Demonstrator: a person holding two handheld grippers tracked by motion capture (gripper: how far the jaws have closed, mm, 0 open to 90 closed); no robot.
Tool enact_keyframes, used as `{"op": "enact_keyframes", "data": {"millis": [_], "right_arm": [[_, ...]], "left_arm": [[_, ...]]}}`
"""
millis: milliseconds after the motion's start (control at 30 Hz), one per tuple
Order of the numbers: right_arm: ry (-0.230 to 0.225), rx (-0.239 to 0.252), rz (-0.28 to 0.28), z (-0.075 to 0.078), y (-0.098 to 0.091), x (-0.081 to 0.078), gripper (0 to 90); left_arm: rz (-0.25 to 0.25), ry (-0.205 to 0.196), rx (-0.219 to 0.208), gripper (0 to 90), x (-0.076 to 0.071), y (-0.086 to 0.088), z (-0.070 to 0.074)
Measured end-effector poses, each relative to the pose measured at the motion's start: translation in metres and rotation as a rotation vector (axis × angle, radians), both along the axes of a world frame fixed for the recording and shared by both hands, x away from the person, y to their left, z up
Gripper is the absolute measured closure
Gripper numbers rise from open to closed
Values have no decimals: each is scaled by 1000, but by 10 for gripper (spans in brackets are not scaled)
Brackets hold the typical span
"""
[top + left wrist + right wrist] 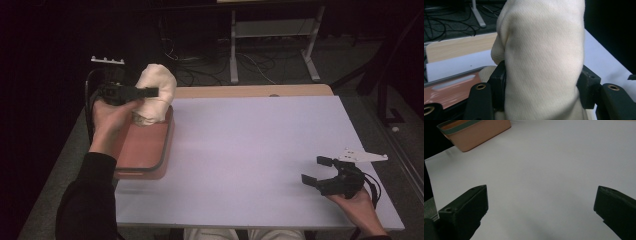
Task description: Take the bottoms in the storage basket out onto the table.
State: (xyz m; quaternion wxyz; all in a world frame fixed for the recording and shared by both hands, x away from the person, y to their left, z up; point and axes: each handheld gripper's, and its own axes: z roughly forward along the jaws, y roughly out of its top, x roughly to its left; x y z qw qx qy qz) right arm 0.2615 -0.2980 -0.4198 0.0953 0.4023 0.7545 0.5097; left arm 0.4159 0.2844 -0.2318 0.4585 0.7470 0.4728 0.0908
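The fingers (496, 82) of the left gripper (150, 92) pinch a bunched cream-coloured woven cloth (156, 95) from both sides, holding it over the far end of a shallow salmon-pink plastic bin (145, 147) with a grey rim at the left edge of the white worktop (250, 150). The cloth's lower end hangs into the bin; what else lies inside cannot be told. The right gripper (315, 170), near the front right corner, hovers with its fingers (466, 210) spread wide and nothing between them.

High view overlooks table (260, 150), tongs' views close, sharing basin (481, 135)
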Motion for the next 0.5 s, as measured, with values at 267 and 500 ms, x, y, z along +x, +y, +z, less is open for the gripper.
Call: {"op": "enact_keyframes", "data": {"millis": [267,500], "right_arm": [[-1,0,1,0,0,0,0],[-5,0,1,0,0,0,0]], "left_arm": [[-58,0,-41,390,0,-15,6],[-97,0,-43,389,1,-33,10]]}}
